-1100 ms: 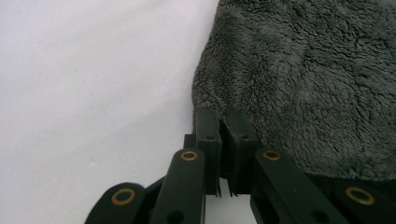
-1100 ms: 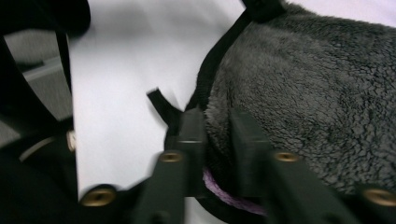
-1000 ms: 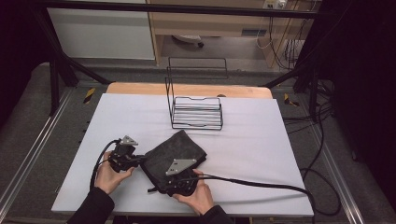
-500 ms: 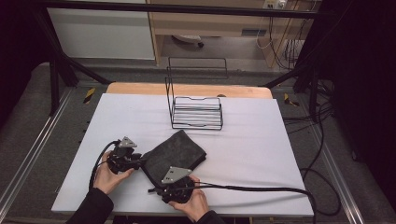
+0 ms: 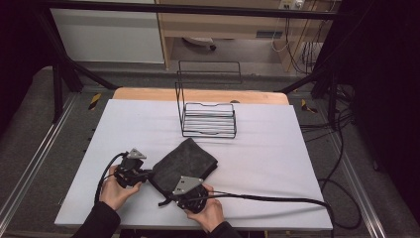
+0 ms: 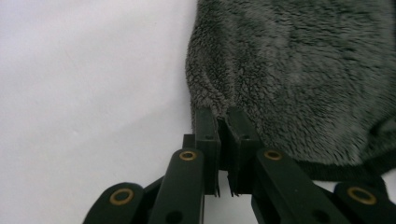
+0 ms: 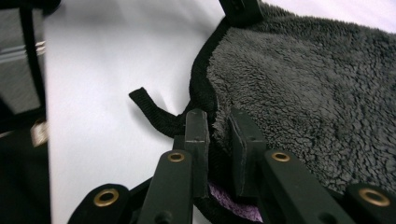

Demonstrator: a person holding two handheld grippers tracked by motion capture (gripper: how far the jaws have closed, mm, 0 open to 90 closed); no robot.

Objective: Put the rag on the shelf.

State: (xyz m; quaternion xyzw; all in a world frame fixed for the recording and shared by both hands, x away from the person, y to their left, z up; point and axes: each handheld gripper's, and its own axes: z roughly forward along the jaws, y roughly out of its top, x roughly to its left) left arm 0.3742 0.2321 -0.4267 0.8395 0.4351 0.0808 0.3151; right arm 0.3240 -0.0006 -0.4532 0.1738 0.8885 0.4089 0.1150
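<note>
We are working a dark grey fleecy cloth (image 5: 184,161), which lies folded on the white table cover (image 5: 277,148), just on the near side of the black wire rack (image 5: 208,118) and apart from it. Our left gripper (image 5: 144,174) sits at the cloth's left edge; in the left gripper view its jaws are clenched on a pinch of the pile (image 6: 223,108), nearly meeting with the fabric puckered between them. Our right gripper (image 5: 179,194) is at the cloth's near corner, on the side away from the rack; in the right gripper view its jaws grasp the bound black hem (image 7: 201,93), with a short black hanging loop (image 7: 152,108) trailing onto the cover just beside them and a sliver of purple showing beneath. We judge that both grips are made, so the taking-hold is done. What is left, as far as we can tell, is the handling itself: the cloth still rests on the cover in a thick bundle, not lifted, and nothing lies in the rack. Whether we mean to fold it further or carry it there, we cannot tell.
</note>
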